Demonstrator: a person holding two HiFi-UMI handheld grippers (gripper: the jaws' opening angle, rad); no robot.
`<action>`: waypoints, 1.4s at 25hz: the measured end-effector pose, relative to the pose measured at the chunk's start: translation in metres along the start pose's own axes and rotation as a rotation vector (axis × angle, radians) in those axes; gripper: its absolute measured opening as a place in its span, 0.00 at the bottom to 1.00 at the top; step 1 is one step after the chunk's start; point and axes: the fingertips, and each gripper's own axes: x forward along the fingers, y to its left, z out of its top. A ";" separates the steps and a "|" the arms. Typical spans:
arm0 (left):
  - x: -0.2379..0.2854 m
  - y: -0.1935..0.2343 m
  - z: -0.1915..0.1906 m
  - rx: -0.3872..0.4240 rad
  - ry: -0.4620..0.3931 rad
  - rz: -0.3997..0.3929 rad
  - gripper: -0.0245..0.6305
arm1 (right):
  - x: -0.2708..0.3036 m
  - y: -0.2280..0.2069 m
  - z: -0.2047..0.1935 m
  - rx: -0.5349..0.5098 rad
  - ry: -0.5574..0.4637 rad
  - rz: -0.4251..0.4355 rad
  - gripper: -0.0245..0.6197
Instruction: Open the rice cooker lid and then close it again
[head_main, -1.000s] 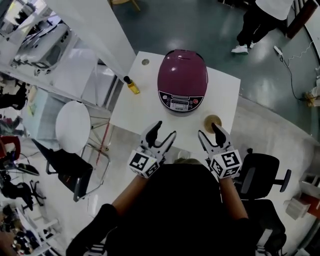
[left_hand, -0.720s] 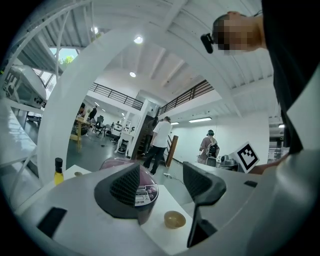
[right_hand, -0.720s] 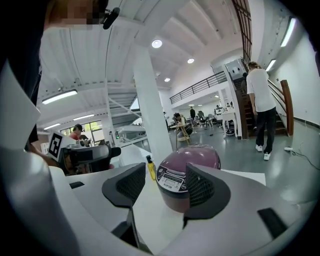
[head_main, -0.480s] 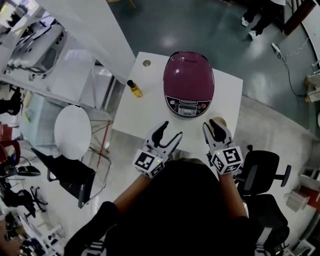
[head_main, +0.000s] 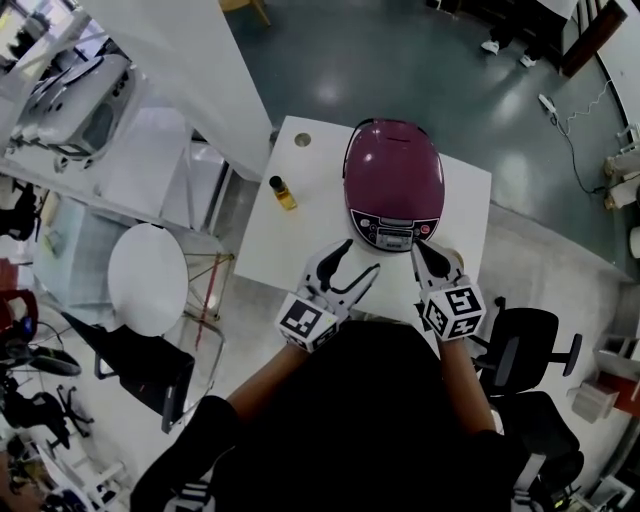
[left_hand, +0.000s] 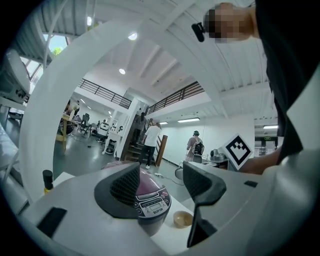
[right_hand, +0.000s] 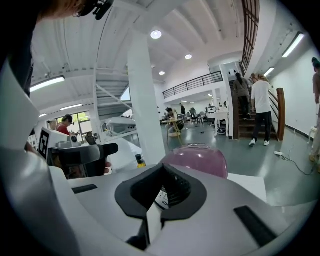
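Observation:
The maroon rice cooker (head_main: 393, 185) stands on the white table (head_main: 310, 235) with its lid down and its control panel (head_main: 395, 232) facing me. My left gripper (head_main: 357, 260) is open just left of the panel's front, and the cooker (left_hand: 152, 197) shows between its empty jaws (left_hand: 160, 182). My right gripper (head_main: 418, 252) sits close to the panel's right corner. Its jaws have just been closing and now stand shut with nothing between them (right_hand: 162, 189). The cooker's dome (right_hand: 197, 159) rises right behind them.
A small bottle of yellow liquid (head_main: 283, 192) stands left of the cooker. A small wooden bowl (left_hand: 182, 218) lies on the table by the right gripper. A black office chair (head_main: 530, 350) is at my right, a round white stool (head_main: 148, 280) at my left.
Both grippers moved forward to the cooker's front. The right gripper's jaws went from wide open to shut, empty. The left jaws stayed open. The lid has not moved.

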 end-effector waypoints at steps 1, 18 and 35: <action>0.000 0.004 0.002 -0.002 0.002 0.000 0.42 | 0.006 0.000 0.000 0.002 0.007 0.000 0.04; 0.010 0.044 0.007 -0.015 0.026 -0.073 0.42 | 0.077 -0.028 -0.044 0.005 0.203 -0.074 0.04; 0.014 0.071 0.005 -0.045 0.029 -0.101 0.42 | 0.089 -0.037 -0.068 0.036 0.273 -0.126 0.04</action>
